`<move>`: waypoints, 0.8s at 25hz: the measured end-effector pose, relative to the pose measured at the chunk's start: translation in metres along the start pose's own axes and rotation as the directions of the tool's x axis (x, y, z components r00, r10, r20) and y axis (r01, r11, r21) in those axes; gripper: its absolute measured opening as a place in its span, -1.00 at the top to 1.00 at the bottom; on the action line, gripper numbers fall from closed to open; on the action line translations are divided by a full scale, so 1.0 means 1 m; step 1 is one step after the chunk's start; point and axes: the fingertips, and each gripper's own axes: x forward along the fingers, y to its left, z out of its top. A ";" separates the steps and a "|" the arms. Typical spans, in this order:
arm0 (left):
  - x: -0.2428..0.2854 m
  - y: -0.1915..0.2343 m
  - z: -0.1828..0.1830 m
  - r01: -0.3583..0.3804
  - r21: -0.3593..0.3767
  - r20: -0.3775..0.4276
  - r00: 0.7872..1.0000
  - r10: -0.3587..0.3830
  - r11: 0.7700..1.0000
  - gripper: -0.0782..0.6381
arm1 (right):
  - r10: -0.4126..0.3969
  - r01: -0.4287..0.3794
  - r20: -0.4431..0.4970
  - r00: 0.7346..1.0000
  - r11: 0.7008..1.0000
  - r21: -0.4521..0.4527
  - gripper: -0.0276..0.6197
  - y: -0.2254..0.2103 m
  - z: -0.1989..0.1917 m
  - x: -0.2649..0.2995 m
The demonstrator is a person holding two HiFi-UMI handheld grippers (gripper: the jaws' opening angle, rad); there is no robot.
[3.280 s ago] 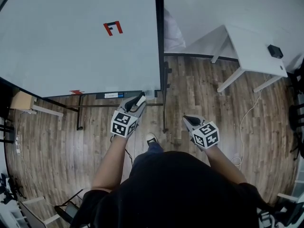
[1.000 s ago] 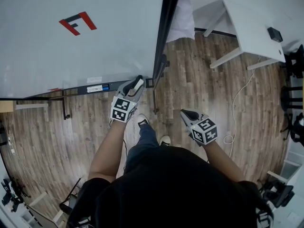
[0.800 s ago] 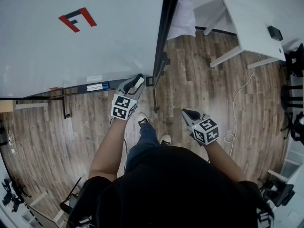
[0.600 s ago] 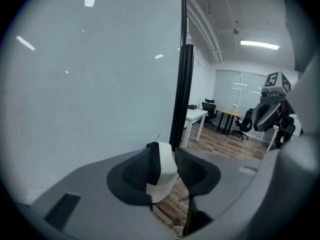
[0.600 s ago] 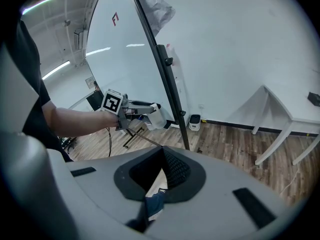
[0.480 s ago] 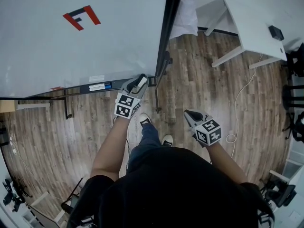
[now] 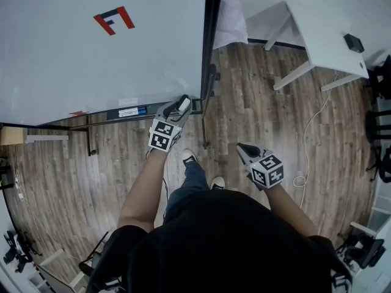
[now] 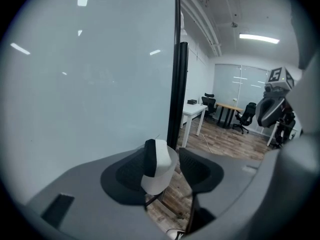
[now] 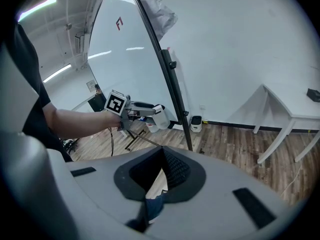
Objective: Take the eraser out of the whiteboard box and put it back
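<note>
The eraser (image 8: 159,166), white with a black felt face, lies against the left pad of my left gripper (image 8: 172,159), and a gap shows to the right pad. Those jaws have just been opening with the eraser between them. In the head view the left gripper (image 7: 179,108) holds the eraser (image 7: 184,104) at the right end of the whiteboard's tray (image 7: 131,112), by the black frame post. My right gripper (image 7: 246,150) hangs over the floor to the right, jaws together on nothing. From the right gripper (image 9: 162,156) view the eraser (image 9: 161,116) sits at the left gripper's tip.
The whiteboard (image 7: 91,60) bears a red and black mark (image 7: 114,21). Its stand legs (image 7: 208,121) reach onto the wood floor. A white table (image 7: 324,47) with a small black device (image 7: 353,43) stands at the right, a cable (image 7: 305,157) below it. The person's shoes (image 7: 189,159) are underneath.
Little differs: the left gripper stays at the tray's right end with the eraser and the right gripper hangs in the same place. The head view has drifted slightly.
</note>
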 end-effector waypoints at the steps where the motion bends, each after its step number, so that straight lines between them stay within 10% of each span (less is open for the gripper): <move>1: -0.003 -0.001 0.000 -0.004 0.003 0.000 1.000 0.004 1.000 0.20 | -0.003 0.003 0.005 1.000 1.000 -0.001 0.93 0.001 0.000 -0.002; 20: -0.093 -0.034 0.020 -0.088 0.024 0.079 0.993 0.086 0.996 0.19 | 0.027 -0.020 0.078 0.997 0.997 -0.078 0.93 0.033 0.001 -0.040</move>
